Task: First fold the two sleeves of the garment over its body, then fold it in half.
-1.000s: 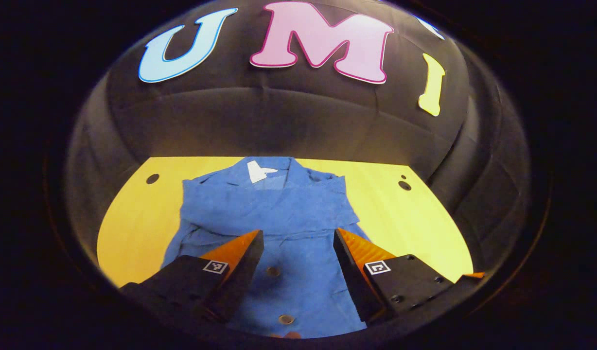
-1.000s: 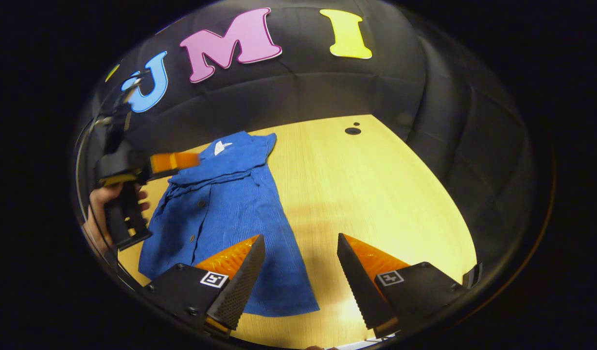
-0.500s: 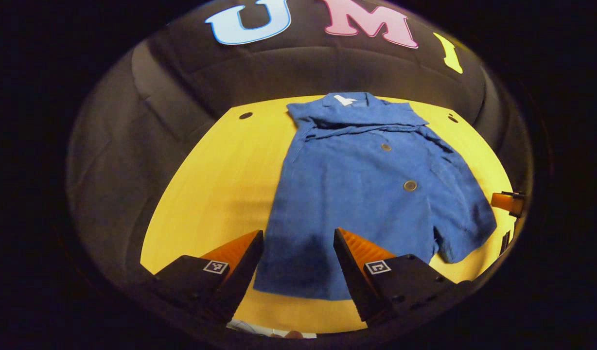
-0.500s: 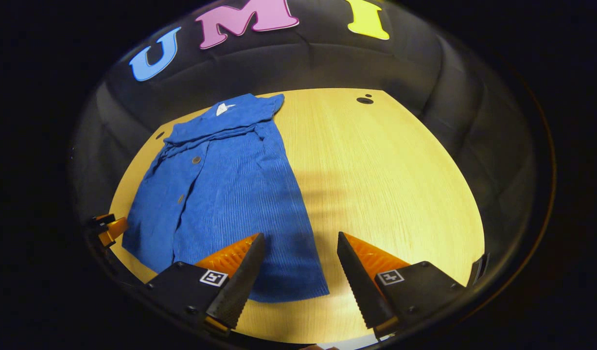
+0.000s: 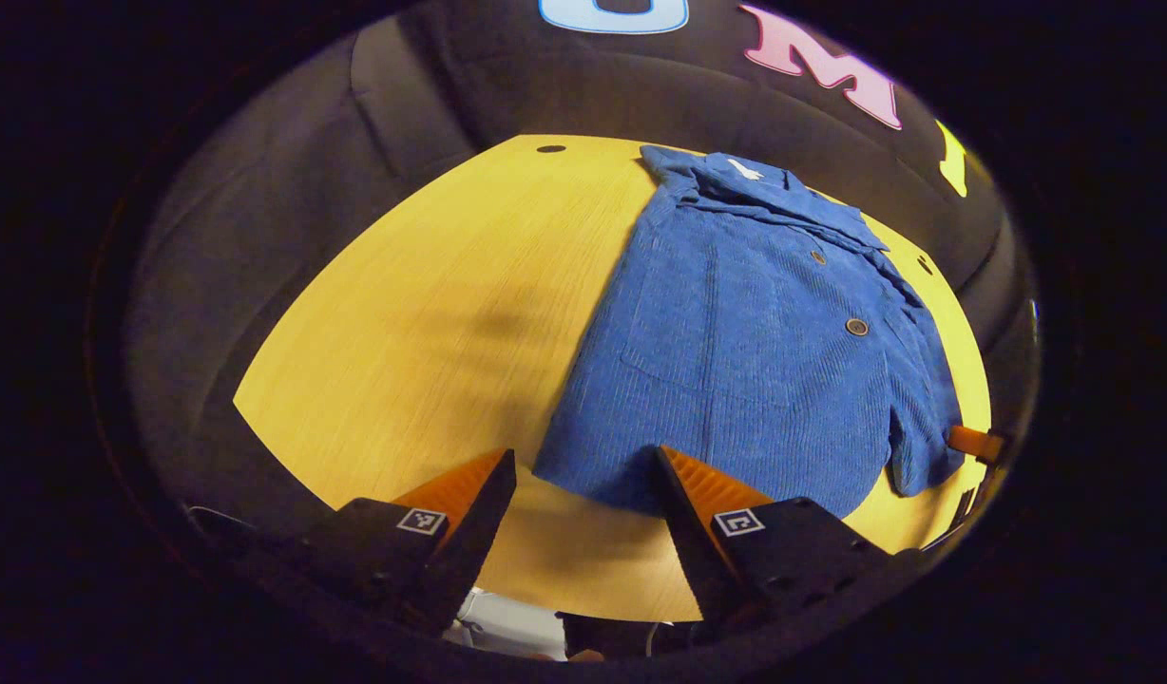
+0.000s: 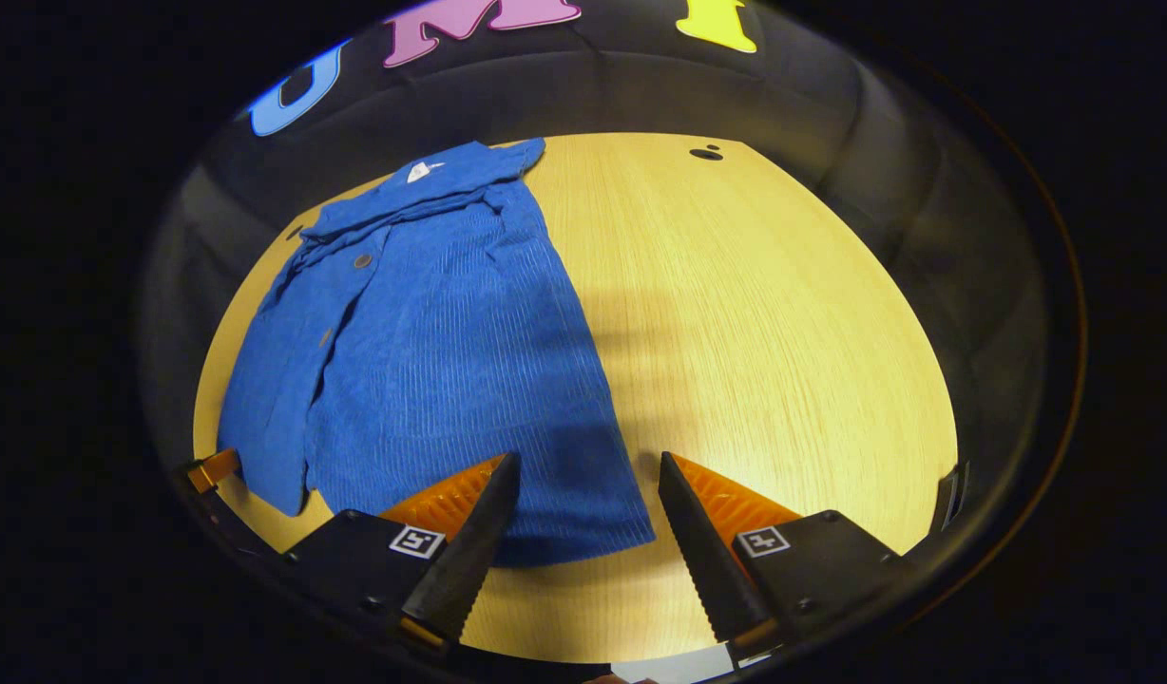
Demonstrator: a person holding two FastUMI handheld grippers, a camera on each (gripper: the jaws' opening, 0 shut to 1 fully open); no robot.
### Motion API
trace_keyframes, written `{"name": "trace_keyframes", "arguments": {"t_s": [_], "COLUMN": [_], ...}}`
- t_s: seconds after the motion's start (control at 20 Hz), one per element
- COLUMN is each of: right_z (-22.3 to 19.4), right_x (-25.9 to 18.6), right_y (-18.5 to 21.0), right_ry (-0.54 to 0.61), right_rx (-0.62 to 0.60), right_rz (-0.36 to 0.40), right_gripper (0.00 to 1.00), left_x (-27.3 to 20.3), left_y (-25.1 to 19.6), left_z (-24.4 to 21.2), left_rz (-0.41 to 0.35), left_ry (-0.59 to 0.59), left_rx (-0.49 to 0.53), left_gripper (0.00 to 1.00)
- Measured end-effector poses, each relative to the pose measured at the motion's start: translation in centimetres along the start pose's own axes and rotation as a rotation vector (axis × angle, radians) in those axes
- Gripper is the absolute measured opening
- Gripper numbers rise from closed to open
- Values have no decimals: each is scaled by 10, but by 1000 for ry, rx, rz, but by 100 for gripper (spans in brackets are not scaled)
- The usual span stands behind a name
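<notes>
In the left gripper view, our left gripper [image 5: 583,494] sits at 6 o'clock with its fingers [image 5: 469,513] spread wide and nothing between them. They hover above the near edge of the wooden counter [image 5: 422,313]. The blue shirt [image 5: 745,332] lies flat on the counter toward 2 o'clock, collar [image 5: 726,176] far from us at about 1 o'clock, hem nearest us. The hem's left corner lies just beyond the gap between our fingers, with bare counter showing between them. A round button [image 5: 856,327] shows on the front of the shirt at 3 o'clock. One sleeve [image 5: 921,418] lies folded along the shirt's edge at about 4 o'clock, and just beside its end we see the tip of the other gripper [image 5: 973,443].

In the right gripper view, our right gripper [image 6: 583,503] is at 6 o'clock, fingers [image 6: 465,551] likewise released and holding nothing. The shirt [image 6: 450,351] spreads toward 10 o'clock, its collar [image 6: 431,180] at 11 o'clock. The hem's right corner lies just beyond the opening between our fingers; whether they touch the cloth we cannot tell. A button [image 6: 362,259] shows near the collar. Bare counter [image 6: 764,323] stretches from 12 to 4 o'clock. The other gripper's tip [image 6: 213,468] shows at 8 o'clock, beside the shirt's far lower corner.
</notes>
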State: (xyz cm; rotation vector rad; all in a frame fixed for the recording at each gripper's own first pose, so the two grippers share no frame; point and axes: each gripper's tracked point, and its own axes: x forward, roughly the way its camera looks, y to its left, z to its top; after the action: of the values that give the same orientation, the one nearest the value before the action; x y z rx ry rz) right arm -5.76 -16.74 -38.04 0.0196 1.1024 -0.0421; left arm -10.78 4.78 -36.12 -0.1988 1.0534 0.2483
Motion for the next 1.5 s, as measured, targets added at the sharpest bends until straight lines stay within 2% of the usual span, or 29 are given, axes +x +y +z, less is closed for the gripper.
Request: {"name": "trace_keyframes", "arguments": {"t_s": [0.1, 0.15, 0.2, 0.25, 0.3, 0.35, 0.45, 0.5, 0.55, 0.6, 0.65, 0.7, 0.75, 0.8, 0.95, 1.05, 1.2, 1.5], "right_z": [2, 0, 2, 0, 0, 0, 2, 2, 1, 6, 5, 6, 8, 6, 12, 25, 62, 164], "right_x": [3, 2, 3, 2, 3, 2, 3, 5, 9, 7, 7, 8, 8, 8, 6, 0, -13, -22], "right_y": [-1, 0, 1, 1, 1, 5, 12, 17, 21, 23, 25, 29, 34, 36, 38, 46, 57, 80], "right_ry": [-12, -6, -7, 5, 4, 13, 19, 17, 26, 16, 22, 16, 20, 29, 42, 18, -44, -186], "right_rx": [6, 1, -8, -23, -36, -40, -46, -47, -31, -17, -16, -24, -36, -34, 29, 73, 99, 42], "right_rz": [-6, -9, -10, -13, -10, 2, 2, 29, 38, 34, 49, 68, 103, 127, 150, 171, 196, 242], "right_gripper": [92, 96, 92, 96, 92, 92, 67, 55, 54, 7, 11, 3, 3, 2, 2, 2, 1, 1], "left_x": [-1, -1, 0, 0, 0, 0, 1, -2, 0, 1, 0, -1, 2, 2, -2, -17, -34, -40], "left_y": [-4, -7, -10, -13, -14, -17, -23, -26, -29, -31, -39, -43, -43, -45, -48, -54, -67, -85], "left_z": [-2, -2, -1, 0, 1, 2, 2, 1, 0, 1, 2, 3, 3, 5, 11, 31, 71, 149], "left_rz": [-15, -20, -32, -33, -29, -41, -53, -65, -72, -82, -125, -149, -154, -174, -195, -229, -278, -317], "left_ry": [1, 3, 3, 7, 12, 14, 11, 12, 12, 9, 8, 11, 14, 17, 28, -7, -67, -147], "left_rx": [35, 54, 66, 69, 64, 49, 27, 15, 0, -9, -6, -7, -21, -13, -25, -47, -18, 57], "left_gripper": [84, 83, 88, 81, 71, 71, 52, 37, 23, 6, 7, 7, 7, 0, 0, 0, 0, 0]}}
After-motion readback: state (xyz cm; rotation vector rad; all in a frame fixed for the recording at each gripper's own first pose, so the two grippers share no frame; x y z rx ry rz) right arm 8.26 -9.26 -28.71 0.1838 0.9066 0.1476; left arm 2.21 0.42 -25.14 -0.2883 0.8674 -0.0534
